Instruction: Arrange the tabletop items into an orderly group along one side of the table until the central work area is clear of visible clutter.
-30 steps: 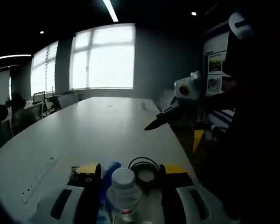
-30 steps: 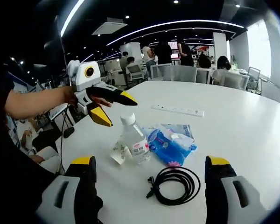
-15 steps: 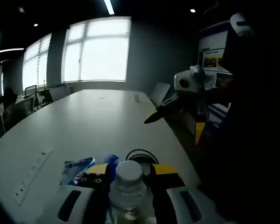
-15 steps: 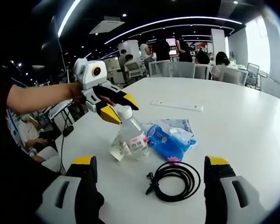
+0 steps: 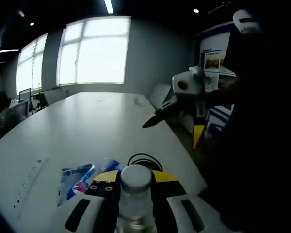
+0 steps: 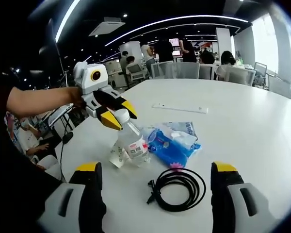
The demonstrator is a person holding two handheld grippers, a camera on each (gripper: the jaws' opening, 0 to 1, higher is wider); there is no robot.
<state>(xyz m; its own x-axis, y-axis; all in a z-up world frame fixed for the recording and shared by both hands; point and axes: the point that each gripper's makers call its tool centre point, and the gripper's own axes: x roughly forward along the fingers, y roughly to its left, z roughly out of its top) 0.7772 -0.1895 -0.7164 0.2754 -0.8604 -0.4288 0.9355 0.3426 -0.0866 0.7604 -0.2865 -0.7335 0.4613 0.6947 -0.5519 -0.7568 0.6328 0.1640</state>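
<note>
1. In the left gripper view, my left gripper [image 5: 136, 187] has its yellow-tipped jaws closed in on the neck of the water bottle [image 5: 135, 194], one jaw on each side just under the white cap. I log it as gripping the bottle.
2. The right gripper view confirms this: the left gripper [image 6: 117, 116] comes in from the left, held by a bare forearm, with its jaw tips at the bottle [image 6: 130, 143] top. The bottle is clear with a red and white label and leans slightly; its base is on or just above the table, I cannot tell which.
3. My right gripper [image 6: 155, 170] is open, its two jaws wide apart at the near edge of its own view, with nothing between them. It hangs above the table [image 6: 242, 121].
4. In the left gripper view, the right gripper [image 5: 177, 114] sits to the far right, off the table edge, jaws spread.
5. A blue plastic packet [image 6: 172, 143] lies just right of the bottle, touching or nearly touching it. In the left gripper view it [image 5: 75, 177] lies left of the jaws.
6. A coiled black cable [image 6: 177, 189] lies near the packet, on the near side, between the right gripper's jaws in that view.
7. A white power strip [image 6: 179, 108] lies farther off, well apart from the group.
8. All items sit close to one table edge. Chairs and people are in the far background.
</note>
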